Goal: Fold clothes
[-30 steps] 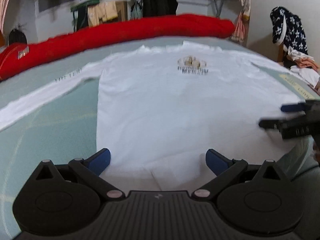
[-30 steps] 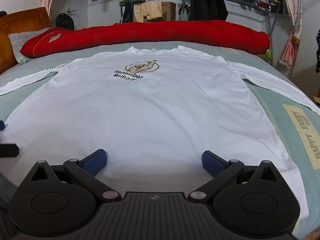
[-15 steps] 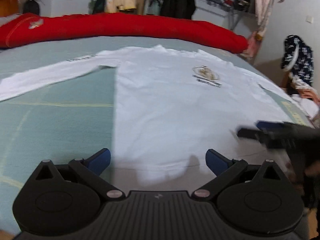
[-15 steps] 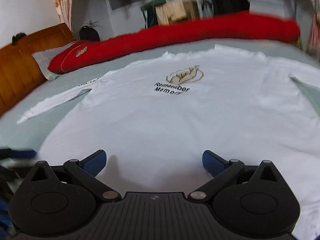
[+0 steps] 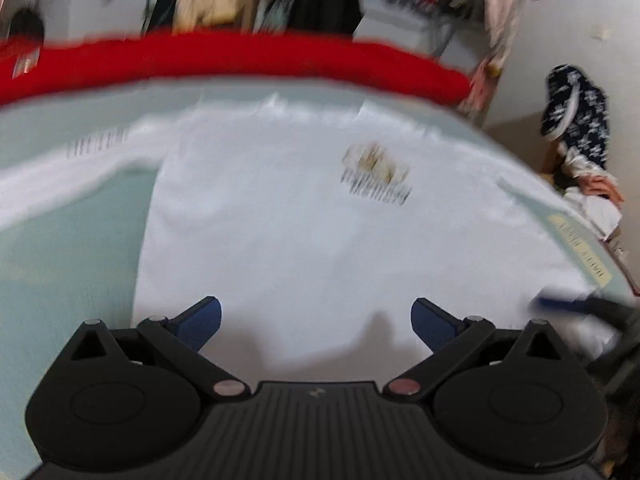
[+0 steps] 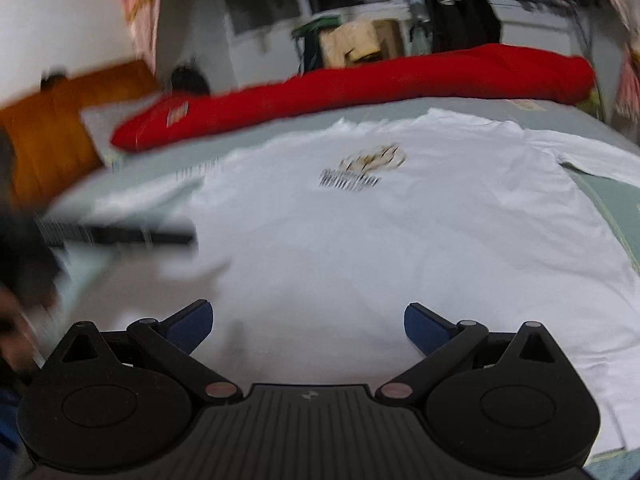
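A white long-sleeved shirt (image 5: 304, 224) (image 6: 400, 232) lies flat, front up, on the bed, with a printed logo (image 5: 376, 174) (image 6: 360, 170) on the chest and both sleeves spread sideways. My left gripper (image 5: 316, 320) hovers open over the hem near the shirt's left side, nothing between its blue pads. My right gripper (image 6: 308, 322) is open over the lower middle of the shirt. Each gripper shows blurred in the other's view: the right gripper (image 5: 576, 306) at the right edge, the left gripper (image 6: 120, 236) at the left.
The pale green bedsheet (image 5: 60, 264) shows left of the shirt. A long red bolster (image 5: 240, 60) (image 6: 360, 88) lies across the far side. A wooden headboard (image 6: 52, 128) stands at left. Clothes are piled on a chair (image 5: 580, 136) beyond the bed's right edge.
Both views have swung and are motion-blurred. The left gripper has shifted right over the hem. The right gripper has moved away from the left sleeve side. Both stay open.
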`<state>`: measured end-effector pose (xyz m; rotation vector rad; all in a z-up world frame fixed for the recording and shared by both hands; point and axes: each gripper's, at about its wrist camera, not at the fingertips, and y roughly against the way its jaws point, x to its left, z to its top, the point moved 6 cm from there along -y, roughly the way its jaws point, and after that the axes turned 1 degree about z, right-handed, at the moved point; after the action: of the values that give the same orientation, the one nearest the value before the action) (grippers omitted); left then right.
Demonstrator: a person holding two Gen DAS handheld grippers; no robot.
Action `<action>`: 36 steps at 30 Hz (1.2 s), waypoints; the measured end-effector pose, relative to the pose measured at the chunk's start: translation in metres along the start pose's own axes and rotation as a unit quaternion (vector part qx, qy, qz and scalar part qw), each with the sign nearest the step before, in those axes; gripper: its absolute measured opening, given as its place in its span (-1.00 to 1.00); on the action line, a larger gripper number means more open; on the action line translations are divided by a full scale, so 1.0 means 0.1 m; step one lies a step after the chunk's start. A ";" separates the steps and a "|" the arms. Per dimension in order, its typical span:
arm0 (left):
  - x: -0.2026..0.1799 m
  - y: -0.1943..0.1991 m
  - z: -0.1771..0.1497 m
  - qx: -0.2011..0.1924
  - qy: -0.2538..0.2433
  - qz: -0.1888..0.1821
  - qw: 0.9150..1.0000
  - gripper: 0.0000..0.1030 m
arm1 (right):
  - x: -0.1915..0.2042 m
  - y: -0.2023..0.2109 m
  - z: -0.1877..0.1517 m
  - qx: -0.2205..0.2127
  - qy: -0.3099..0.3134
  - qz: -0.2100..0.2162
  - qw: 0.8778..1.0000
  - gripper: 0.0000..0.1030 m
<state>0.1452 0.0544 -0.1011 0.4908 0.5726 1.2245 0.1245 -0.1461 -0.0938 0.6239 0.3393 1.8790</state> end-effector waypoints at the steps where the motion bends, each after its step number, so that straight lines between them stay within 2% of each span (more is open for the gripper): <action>1: -0.01 -0.02 -0.02 0.003 -0.001 0.001 1.000 0.95 | -0.09 0.05 0.06 -0.012 -0.012 -0.007 1.000 1.00; 6: -0.03 -0.13 -0.11 0.019 -0.009 0.003 1.000 0.95 | -0.65 0.12 0.29 -0.044 -0.065 -0.062 0.995 1.00; 9: -0.07 -0.15 -0.13 0.021 -0.016 0.001 1.000 0.95 | -0.97 0.03 0.29 -0.031 -0.116 -0.072 0.990 1.00; 11: -0.11 -0.13 -0.11 0.016 -0.023 -0.004 1.000 0.96 | -1.09 0.04 0.17 -0.012 -0.127 -0.086 0.988 1.00; 16: -0.22 -0.06 -0.06 0.003 -0.040 -0.016 0.999 0.96 | -1.08 0.38 -0.15 -0.003 -0.083 -0.089 0.993 1.00; 20: -0.30 -0.01 -0.02 -0.007 -0.054 -0.026 0.998 0.96 | -1.07 0.47 -0.23 -0.012 -0.079 -0.092 0.993 1.00; 25: -0.42 0.05 0.02 -0.018 -0.072 -0.038 0.997 0.96 | -0.97 0.34 -0.25 0.010 -0.039 -0.142 0.989 1.00; 27: -0.47 -0.04 -0.05 0.001 -0.082 -0.039 0.996 0.96 | -0.92 0.31 -0.28 0.011 -0.020 -0.161 0.987 1.00; 30: -0.46 -0.16 -0.24 0.034 -0.088 -0.021 0.995 0.96 | -0.91 0.31 -0.31 0.003 -0.015 -0.173 0.985 1.00; 36: -0.37 0.03 -0.36 0.021 -0.097 -0.014 0.995 0.96 | -0.93 0.29 -0.26 0.013 -0.019 -0.179 0.984 1.00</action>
<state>0.1113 0.0213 -0.1218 0.6269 0.4388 1.1259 0.1139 -0.2415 -0.1250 0.5736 0.4221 1.5185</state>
